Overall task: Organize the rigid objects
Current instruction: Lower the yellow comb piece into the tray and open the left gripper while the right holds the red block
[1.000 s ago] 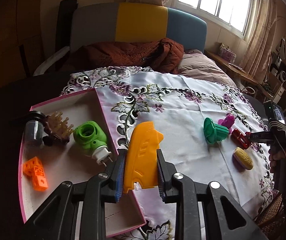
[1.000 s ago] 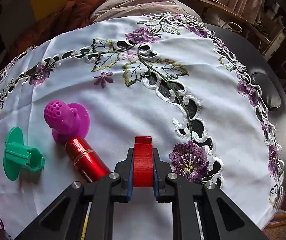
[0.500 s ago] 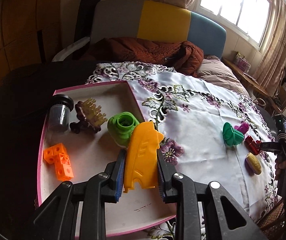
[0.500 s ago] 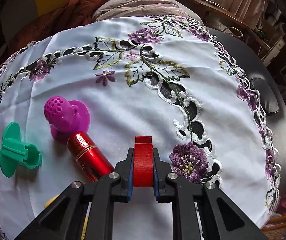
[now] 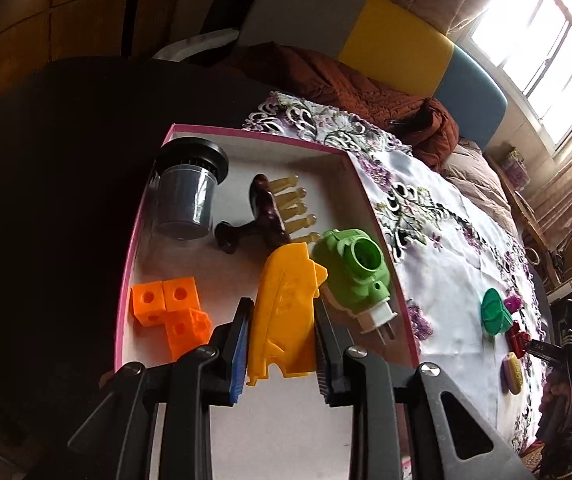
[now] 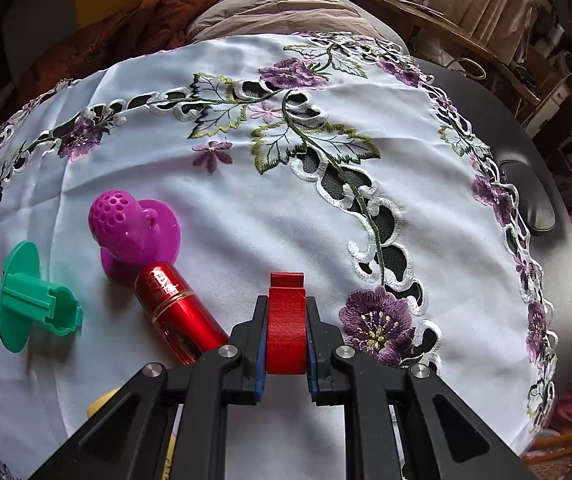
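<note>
Between the fingers of the left gripper (image 5: 281, 344), a yellow-orange plastic piece (image 5: 283, 312) is clamped upright, held above the white floor of a pink-rimmed box (image 5: 382, 232). Just beyond it inside the box lie orange cubes (image 5: 171, 312), a green plug-in device (image 5: 356, 272), a dark comb-like brush (image 5: 273, 216) and a grey capped jar (image 5: 187, 196) — the jar nearest the far corner. The right gripper (image 6: 286, 336) has its fingers pressed on a red block (image 6: 286, 320) over the embroidered cloth (image 6: 326, 208) covering the surface. Left of it rest a red cylinder (image 6: 177, 312), a magenta perforated piece (image 6: 133, 232) and a green flanged piece (image 6: 33, 300) — all outside the box.
</note>
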Demonstrator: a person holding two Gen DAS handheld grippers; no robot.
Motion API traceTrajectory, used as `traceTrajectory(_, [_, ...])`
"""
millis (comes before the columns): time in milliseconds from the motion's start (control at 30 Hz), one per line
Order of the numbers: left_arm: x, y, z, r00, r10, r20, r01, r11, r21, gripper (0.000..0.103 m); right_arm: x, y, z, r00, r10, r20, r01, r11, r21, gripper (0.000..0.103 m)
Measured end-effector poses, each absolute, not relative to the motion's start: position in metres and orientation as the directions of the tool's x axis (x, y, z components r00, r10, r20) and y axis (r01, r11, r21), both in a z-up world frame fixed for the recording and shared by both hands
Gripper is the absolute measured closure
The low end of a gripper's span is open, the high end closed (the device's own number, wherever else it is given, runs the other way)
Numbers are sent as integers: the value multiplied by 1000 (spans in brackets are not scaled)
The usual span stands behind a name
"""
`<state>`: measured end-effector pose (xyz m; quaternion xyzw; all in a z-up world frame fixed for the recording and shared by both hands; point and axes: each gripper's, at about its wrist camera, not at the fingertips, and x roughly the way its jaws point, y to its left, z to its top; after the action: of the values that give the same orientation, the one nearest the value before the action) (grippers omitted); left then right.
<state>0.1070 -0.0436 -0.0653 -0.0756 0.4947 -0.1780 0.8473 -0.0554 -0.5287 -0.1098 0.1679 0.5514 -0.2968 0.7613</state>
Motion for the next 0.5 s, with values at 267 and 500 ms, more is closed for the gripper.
traceTrajectory(267, [124, -40, -81, 442, -312, -841, 185, 949, -255, 73, -55, -529, -110, 213, -271, -939, 634, 769, -78, 88])
traceTrajectory(500, [107, -41, -66, 516, -259, -816, 202, 963, -178, 71, -54, -529, -110, 214, -275, -937, 632, 770, -82, 88])
